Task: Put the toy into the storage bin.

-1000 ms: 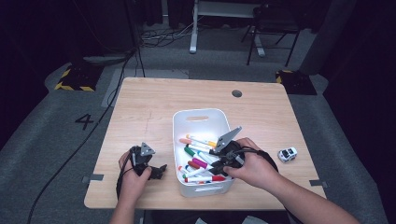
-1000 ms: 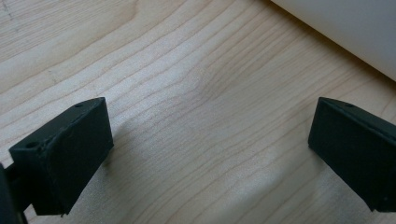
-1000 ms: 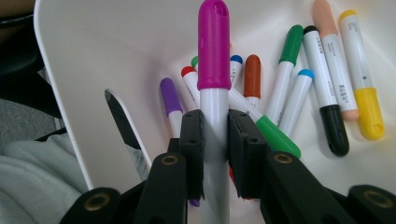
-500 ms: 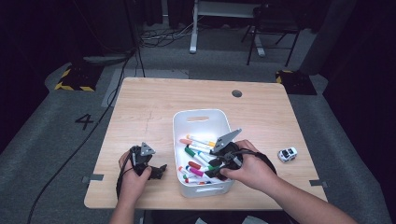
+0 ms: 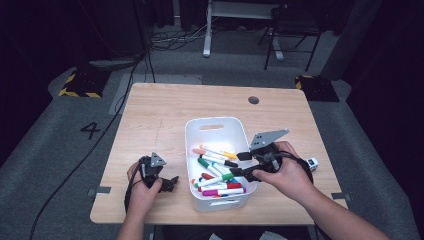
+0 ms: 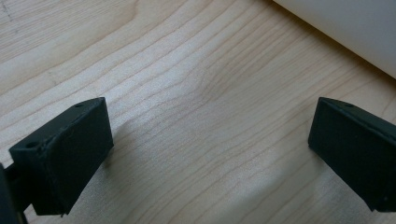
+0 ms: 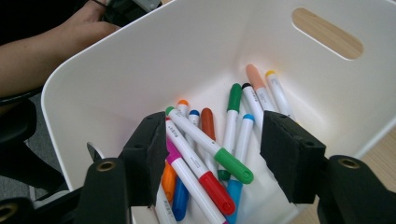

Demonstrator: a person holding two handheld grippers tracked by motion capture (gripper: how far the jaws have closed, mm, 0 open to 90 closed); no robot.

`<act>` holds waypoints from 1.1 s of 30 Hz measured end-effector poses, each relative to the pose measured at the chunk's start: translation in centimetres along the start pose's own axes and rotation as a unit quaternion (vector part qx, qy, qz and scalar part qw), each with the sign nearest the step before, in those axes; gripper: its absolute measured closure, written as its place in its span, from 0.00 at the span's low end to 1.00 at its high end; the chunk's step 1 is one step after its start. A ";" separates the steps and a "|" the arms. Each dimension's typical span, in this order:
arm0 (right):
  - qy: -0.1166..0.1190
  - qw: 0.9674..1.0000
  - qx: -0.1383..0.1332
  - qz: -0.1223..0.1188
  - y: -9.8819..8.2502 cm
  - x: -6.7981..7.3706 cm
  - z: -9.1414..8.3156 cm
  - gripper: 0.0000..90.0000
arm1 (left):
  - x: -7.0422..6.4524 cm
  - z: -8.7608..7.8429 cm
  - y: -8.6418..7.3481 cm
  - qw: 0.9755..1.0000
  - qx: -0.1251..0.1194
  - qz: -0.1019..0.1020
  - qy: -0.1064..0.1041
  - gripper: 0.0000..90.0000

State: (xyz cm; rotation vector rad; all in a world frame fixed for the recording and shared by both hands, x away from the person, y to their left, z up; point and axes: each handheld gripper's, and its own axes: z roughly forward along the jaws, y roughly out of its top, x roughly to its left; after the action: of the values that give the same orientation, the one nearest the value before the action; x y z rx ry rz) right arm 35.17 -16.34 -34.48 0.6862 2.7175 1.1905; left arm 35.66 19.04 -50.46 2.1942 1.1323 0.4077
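A white bin [image 5: 215,124] stands in the middle of the wooden table [image 5: 165,115] and holds several coloured markers [image 5: 216,170]. Over its right side my right gripper [image 5: 239,164] hovers, open; its jaws have just been opening and nothing is gripped between them. In the right gripper view the gripper [image 7: 217,140] looks down into the bin [image 7: 140,65], where a green-capped marker [image 7: 233,167] lies on top of the pile beside a red-capped one [image 7: 215,189]. My left gripper [image 5: 170,182] rests open on the table left of the bin. Its view shows the gripper [image 6: 210,126] over bare wood, with the bin wall [image 6: 345,28] beyond.
A small white toy car [image 5: 312,163] sits on the table to the right of my right hand. A round cable hole [image 5: 253,100] is near the far edge. Chair and desk legs stand on the floor beyond the table.
My right gripper, shut low among the markers before, has opened and lifted a little out of the bin. The left hand has stayed put.
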 end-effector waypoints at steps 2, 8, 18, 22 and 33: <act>-0.003 1.000 -0.003 0.006 -0.1 -0.3 -0.5 0.46 | 0.0 0.0 0.0 1.000 0.000 0.000 0.000 0.00; -0.026 0.999 -0.014 0.012 -0.6 -1.6 -2.2 0.45 | 0.0 0.0 0.0 1.000 -0.001 0.000 0.001 0.00; -0.066 0.997 -0.034 0.033 -2.4 -4.3 -4.6 0.40 | 0.0 0.0 0.0 1.000 0.000 0.000 0.000 0.00; -0.097 0.994 -0.029 0.046 -3.5 -5.7 -5.4 0.34 | 0.0 0.0 0.0 1.000 0.000 -0.002 -0.003 0.00; -0.170 0.982 -0.012 0.083 -7.2 -9.4 -7.6 0.26 | 0.0 0.0 0.0 1.000 0.000 0.000 -0.001 0.00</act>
State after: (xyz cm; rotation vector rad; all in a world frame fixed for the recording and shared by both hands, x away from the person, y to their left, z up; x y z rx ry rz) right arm 38.95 -29.89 -35.22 1.0260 2.3984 1.0236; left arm 35.66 19.03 -50.46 2.1941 1.1324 0.4059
